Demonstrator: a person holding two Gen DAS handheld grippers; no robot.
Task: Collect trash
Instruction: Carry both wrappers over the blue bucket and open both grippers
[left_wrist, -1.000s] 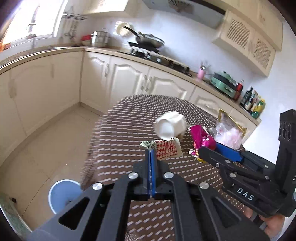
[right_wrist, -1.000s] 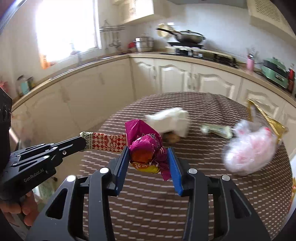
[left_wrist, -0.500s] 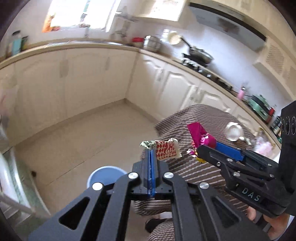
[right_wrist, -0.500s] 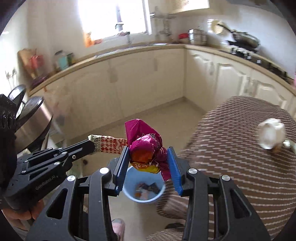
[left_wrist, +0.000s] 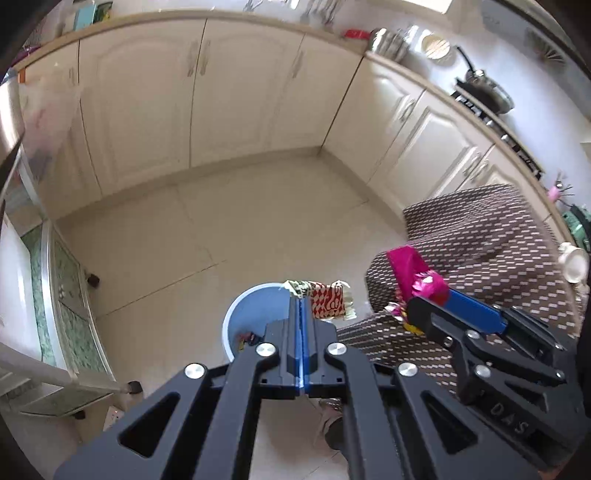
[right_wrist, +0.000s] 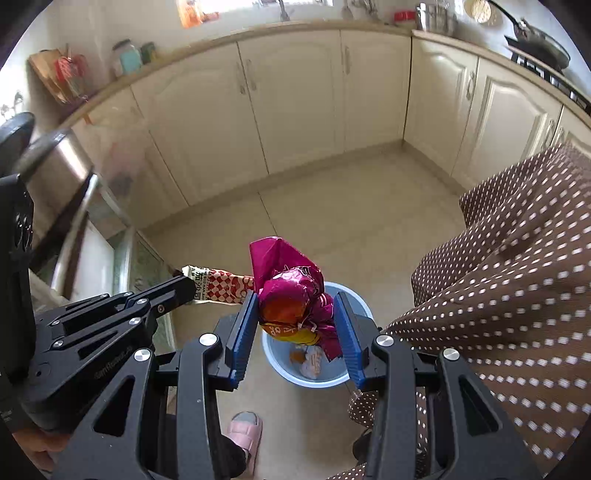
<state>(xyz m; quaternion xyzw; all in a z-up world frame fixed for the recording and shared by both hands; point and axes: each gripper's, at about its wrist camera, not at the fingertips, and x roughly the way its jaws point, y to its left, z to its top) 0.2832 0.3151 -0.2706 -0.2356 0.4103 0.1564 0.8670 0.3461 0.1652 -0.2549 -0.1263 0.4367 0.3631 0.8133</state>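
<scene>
Swinging off the table (right_wrist: 517, 258), both grippers now hang over the blue bin (right_wrist: 314, 380) on the floor, where a second ago they faced the tabletop; the drop looks next. Left gripper (left_wrist: 301, 301): fingers pinched flat on a thin red-checked paper wrapper (left_wrist: 330, 304). Right gripper (right_wrist: 295, 317): fingers part-spread, clamping a crumpled, glossy magenta foil packet (right_wrist: 291, 291). Round bin already holds scraps.

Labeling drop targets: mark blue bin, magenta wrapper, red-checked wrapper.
blue bin (right_wrist: 280, 363): right wrist view, inner left wall.
magenta wrapper (right_wrist: 291, 295): right wrist view, crumpled middle.
red-checked wrapper (left_wrist: 328, 302): left wrist view, checked panel.
</scene>
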